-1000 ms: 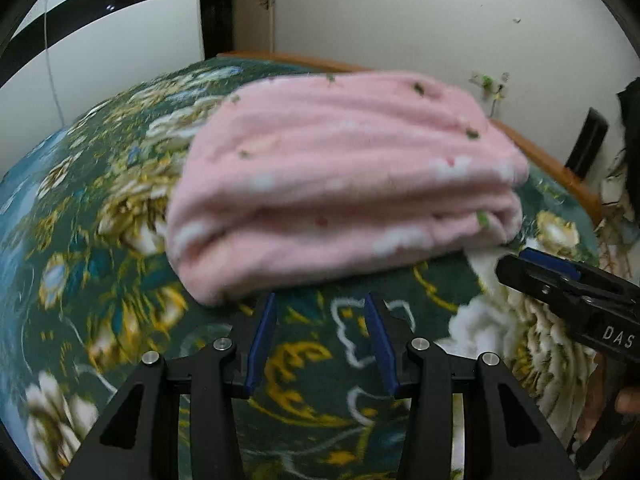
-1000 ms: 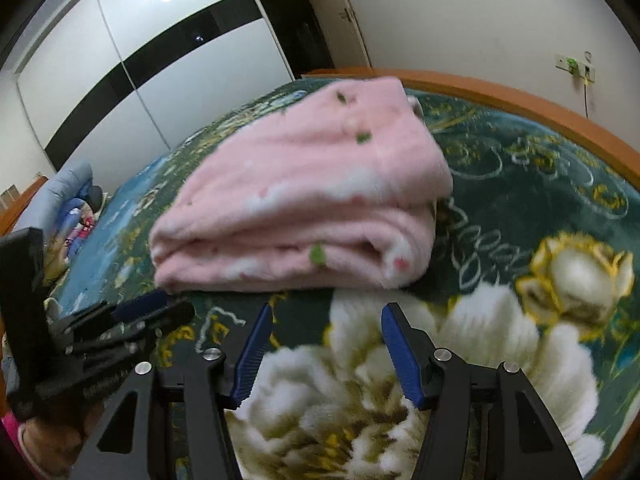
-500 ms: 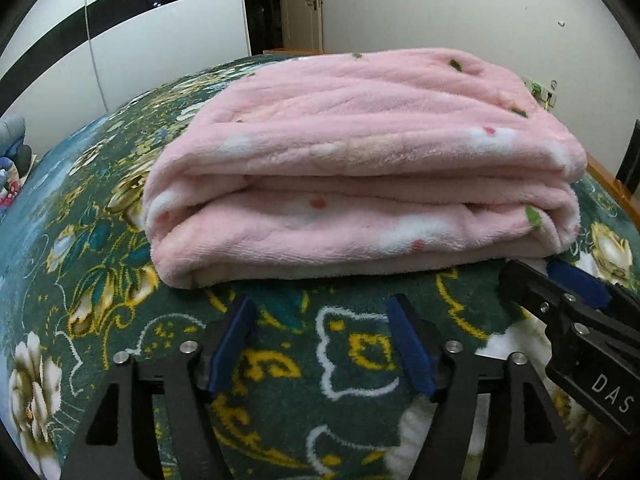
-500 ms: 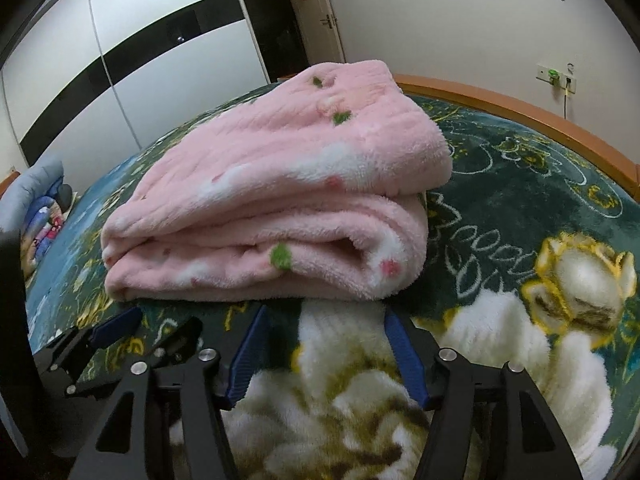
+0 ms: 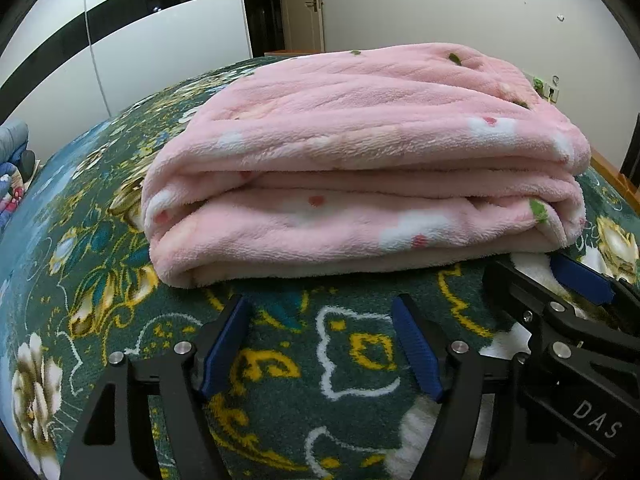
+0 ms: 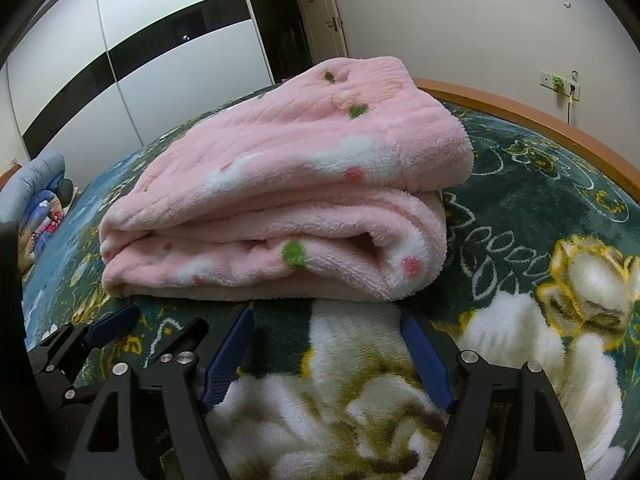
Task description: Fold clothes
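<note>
Where the bed [image 5: 280, 344] shows its dark green plush cover [image 6: 540, 208] with white and yellow flowers, a pink fleece garment [image 5: 360, 168] lies folded into a thick, rounded bundle of several layers. Its long axis runs left to right across the left wrist view, with one long layered edge facing the camera. Seen from the right wrist, the same bundle [image 6: 288, 200] angles away, its long axis receding toward the upper right, and the near right corner is a soft rolled fold with a dark hollow inside. The pile is fluffy and faintly ribbed, dotted with white blotches, red spots and small green leaf shapes.

At the far left a blue-patterned heap of bedding [image 6: 40, 200] sits by the white wardrobe doors with a black band [image 5: 120, 32]. Further right stands a pale door [image 5: 304, 0], then a plain wall with a socket [image 6: 560, 80] above the curved wooden bed edge [image 6: 560, 128].

The left tool [image 5: 320, 340] rests low over the cover just short of the bundle's near edge, its blue ridged pads [image 5: 224, 344] spread wide — gripping nothing. The right tool [image 6: 328, 352] sits just beside it, near the bundle's right corner, fingers likewise parted and empty; in the left view it reaches toward that corner [image 5: 560, 284] — whether it touches the fleece I cannot tell.
</note>
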A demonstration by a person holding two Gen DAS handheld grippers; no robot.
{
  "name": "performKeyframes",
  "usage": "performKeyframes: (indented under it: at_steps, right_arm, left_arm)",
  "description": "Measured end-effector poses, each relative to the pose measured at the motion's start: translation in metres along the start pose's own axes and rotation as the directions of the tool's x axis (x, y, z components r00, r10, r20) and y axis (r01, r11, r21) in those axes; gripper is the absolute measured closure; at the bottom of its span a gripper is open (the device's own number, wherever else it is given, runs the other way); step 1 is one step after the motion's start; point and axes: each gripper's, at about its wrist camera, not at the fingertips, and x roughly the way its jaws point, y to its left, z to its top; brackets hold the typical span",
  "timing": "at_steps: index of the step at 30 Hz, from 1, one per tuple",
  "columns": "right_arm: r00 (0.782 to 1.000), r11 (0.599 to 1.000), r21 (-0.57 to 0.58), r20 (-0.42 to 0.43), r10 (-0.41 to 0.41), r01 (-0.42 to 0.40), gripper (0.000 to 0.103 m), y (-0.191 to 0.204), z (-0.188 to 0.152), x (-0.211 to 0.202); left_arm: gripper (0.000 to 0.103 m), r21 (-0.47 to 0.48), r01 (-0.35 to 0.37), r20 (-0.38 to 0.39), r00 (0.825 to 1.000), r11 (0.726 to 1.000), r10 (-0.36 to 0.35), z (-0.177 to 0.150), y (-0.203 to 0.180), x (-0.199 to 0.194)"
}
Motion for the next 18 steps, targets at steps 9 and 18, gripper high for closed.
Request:
performKeyframes:
  at_steps: [9,18]
  right_arm:
    - [1.000,1.000,0.007,0.004,0.008,-0.008,0.022,-0.0028,-0.0049,-0.0046]
    - [1.000,1.000,0.010,0.005,0.010,-0.010,0.021,0.0001,-0.0073,-0.0080]
  left_arm:
    - [0.026,-0.016,0.020,-0.005,1.000,1.000,-0.020,-0.0036,-0.0013,-0.0030]
    - [0.026,-0.021,0.025,-0.005,1.000,0.999,-0.026,-0.0040,-0.0012,-0.0037]
